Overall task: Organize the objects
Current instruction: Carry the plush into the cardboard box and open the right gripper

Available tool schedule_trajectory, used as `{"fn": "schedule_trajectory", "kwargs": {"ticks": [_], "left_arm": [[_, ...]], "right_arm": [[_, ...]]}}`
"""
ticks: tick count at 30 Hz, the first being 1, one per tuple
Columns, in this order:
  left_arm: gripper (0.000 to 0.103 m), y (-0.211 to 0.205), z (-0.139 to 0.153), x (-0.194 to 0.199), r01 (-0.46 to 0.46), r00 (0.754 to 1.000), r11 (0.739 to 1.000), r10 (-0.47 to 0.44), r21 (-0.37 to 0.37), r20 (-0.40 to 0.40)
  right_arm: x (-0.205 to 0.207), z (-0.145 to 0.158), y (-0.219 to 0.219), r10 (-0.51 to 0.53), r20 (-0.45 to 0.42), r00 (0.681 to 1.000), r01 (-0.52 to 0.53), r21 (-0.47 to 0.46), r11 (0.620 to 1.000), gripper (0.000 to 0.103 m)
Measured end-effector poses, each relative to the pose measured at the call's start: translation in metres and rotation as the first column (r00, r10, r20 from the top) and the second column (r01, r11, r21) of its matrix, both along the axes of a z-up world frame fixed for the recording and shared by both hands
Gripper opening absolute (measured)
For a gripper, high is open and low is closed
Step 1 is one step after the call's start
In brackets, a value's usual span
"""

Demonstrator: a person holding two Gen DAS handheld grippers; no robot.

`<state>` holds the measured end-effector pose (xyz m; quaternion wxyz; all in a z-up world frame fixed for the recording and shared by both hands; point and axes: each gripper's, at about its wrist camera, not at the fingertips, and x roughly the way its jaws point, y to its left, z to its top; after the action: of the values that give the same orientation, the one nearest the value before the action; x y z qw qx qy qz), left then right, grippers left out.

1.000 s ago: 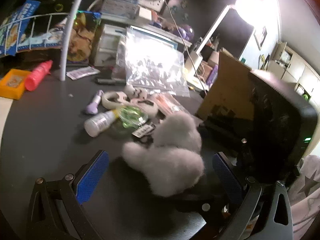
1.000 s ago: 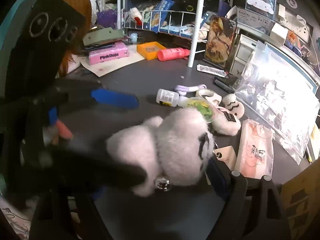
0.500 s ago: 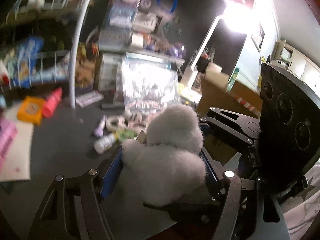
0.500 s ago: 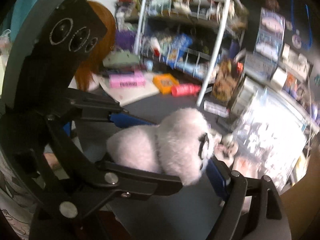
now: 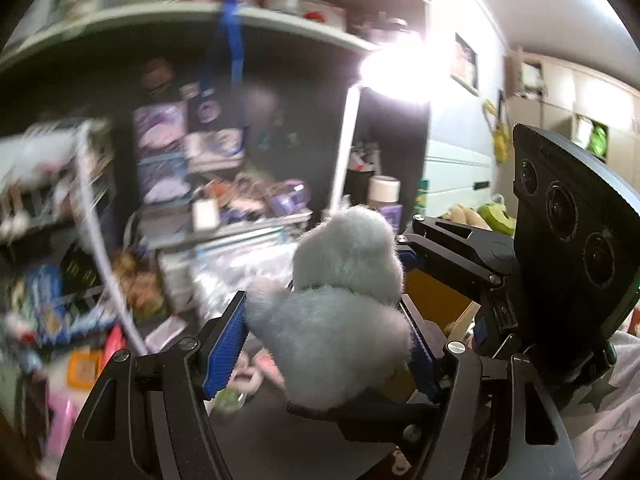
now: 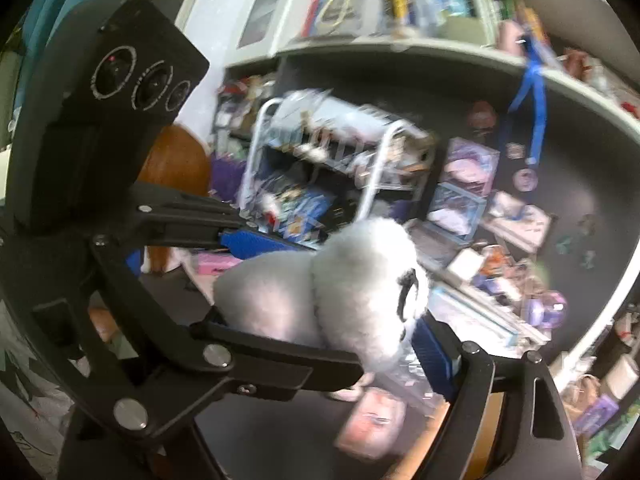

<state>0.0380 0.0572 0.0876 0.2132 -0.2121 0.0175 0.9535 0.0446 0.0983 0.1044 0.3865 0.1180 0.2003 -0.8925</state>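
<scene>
Plush toy [image 5: 336,304] — between level tongs [image 5: 324,336]

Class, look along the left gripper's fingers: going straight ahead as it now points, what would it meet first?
The left gripper already clamps the white plush toy; beyond it, probably the cluttered shelf unit, though depth is unclear.

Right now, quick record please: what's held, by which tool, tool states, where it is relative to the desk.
held item: white plush toy
left tool: blue pads pressing both sides of the plush
right tool: also closed on the plush, from the other side
plush position: in the air, clear of the dark desk
below it: small clutter on the desk, blurred
image quality: heavy motion blur in background
</scene>
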Motion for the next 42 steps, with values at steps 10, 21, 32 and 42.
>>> {"fn": "schedule_trajectory", "kwargs": {"ticks": [10, 21, 32, 42], "left_arm": [[0.068, 0.087, 0.009, -0.060, 0.166, 0.980, 0.986, -0.162, -0.029, 0.116], [0.068, 0.123, -0.034, -0.104, 0.211, 0.928, 0.978, -0.199, -0.002, 0.315], [0.080, 0.122, -0.049, -0.114, 0.207, 0.907, 0.978, -0.198, 0.017, 0.372], [0.081, 0.097, -0.030, -0.100, 0.179, 0.933, 0.983, -0.185, 0.047, 0.308]], "right_arm": [[-0.027, 0.014, 0.098, -0.166, 0.107, 0.980, 0.176, -0.086, 0.981, 0.082], [-0.068, -0.023, 0.151, -0.234, 0.336, 0.912, 0.261, -0.038, 0.965, 0.082], [-0.077, -0.037, 0.149, -0.281, 0.362, 0.889, 0.278, 0.062, 0.959, 0.087], [-0.075, -0.032, 0.149, -0.308, 0.350, 0.885, 0.310, 0.052, 0.949, 0.094]]}}
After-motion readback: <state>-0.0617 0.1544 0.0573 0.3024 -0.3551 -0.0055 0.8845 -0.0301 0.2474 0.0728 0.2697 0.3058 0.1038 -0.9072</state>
